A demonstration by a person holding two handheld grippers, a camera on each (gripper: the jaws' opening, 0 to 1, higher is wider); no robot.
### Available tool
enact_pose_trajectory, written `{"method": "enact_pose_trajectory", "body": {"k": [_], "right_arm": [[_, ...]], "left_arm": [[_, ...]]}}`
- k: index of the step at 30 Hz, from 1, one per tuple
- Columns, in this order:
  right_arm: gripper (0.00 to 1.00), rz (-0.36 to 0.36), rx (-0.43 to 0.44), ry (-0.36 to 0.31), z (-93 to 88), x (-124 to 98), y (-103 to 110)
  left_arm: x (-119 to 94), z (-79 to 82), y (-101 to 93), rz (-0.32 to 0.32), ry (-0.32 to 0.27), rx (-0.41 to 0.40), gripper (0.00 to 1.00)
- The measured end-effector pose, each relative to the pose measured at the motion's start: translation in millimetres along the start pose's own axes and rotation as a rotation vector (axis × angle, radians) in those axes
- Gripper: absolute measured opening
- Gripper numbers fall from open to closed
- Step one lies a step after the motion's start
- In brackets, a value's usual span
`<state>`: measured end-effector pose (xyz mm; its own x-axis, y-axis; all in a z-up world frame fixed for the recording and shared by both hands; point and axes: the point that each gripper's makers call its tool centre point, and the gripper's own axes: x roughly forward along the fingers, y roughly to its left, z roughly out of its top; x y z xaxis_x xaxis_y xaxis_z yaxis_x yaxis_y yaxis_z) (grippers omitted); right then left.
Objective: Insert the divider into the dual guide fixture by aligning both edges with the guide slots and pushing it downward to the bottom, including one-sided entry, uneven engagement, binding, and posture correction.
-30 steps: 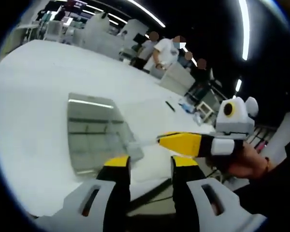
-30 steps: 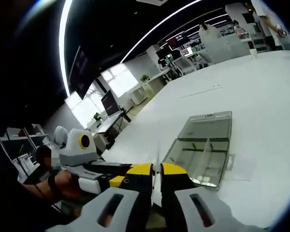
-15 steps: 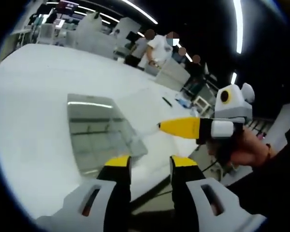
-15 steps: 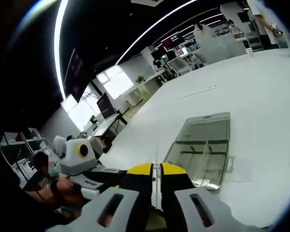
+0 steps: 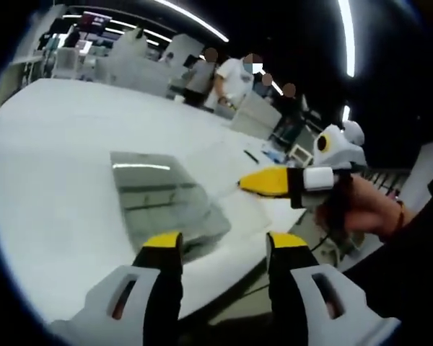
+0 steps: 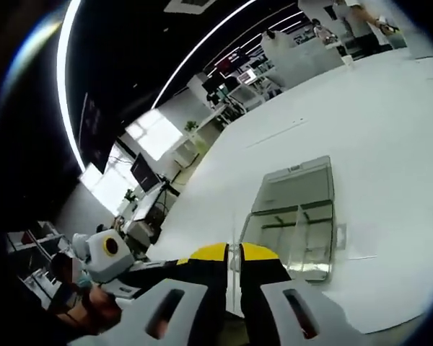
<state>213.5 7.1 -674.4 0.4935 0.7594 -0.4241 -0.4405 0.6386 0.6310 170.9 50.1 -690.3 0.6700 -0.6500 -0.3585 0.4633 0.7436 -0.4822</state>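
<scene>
Change since the earlier frames: in the left gripper view the two jaws stand a little wider apart than half a second ago. The fixture sits further right in that view, which I put down to the camera swinging.

Item 1 – left hand-held gripper (image 5: 224,249): jaws spread, nothing between them, hovering at the near edge of the white desk (image 5: 58,144).

Item 2 – dual guide fixture (image 5: 166,205): a clear, shallow rectangular tray lying flat on the desk, just ahead of the left jaws and a touch to their left. In the right gripper view its long axis runs away from me, roughly in line with the right jaws. Contents: clear ribs cross the inside. I take them for the guides, and I see nothing else in it. No divider is seated yet.

Item 3 – divider (image 6: 234,227): a thin clear sheet, seen edge-on as a pale line rising between the right jaws. It is in the air, apart from the fixture and short of its near end.

Item 4 – right hand-held gripper (image 5: 249,183): jaws pressed together on the divider, a person's hand (image 5: 368,216) behind it. It points across toward the fixture from the right.

Relation for the coming move: the fixture lies forward and slightly right of the right jaws. I judge the right side carries the insertion – the left, nearer the tray, is free to steady it.
</scene>
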Motion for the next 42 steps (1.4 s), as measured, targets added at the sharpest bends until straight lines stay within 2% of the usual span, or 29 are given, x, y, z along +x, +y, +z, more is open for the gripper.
{"method": "enact_pose_trajectory", "body": {"k": [3,13,21,28,42], "right_arm": [[0.0,-0.049,0.006,0.018,-2.1,1,-8],[0.0,-0.1,0.05,0.018,-2.1,10,-11],[0.0,-0.136,0.087,0.022,-0.3,23,-13],[0.0,-0.179,0.12,0.042,-7.0,35,-20],[0.0,-0.229,0.133,0.059,-3.0,44,-25]], "left_arm": [[0,0.0,1.4,-0.02,0.002,0.01,0.45],[-6,2.5,11.1,-0.06,0.003,0.05,0.48],[-16,3.6,23.4,-0.075,0.004,0.085,0.51],[-29,5.3,36.6,-0.068,0.004,0.105,0.54],[-35,-0.3,37.9,-0.086,-0.001,0.134,0.62]]}}
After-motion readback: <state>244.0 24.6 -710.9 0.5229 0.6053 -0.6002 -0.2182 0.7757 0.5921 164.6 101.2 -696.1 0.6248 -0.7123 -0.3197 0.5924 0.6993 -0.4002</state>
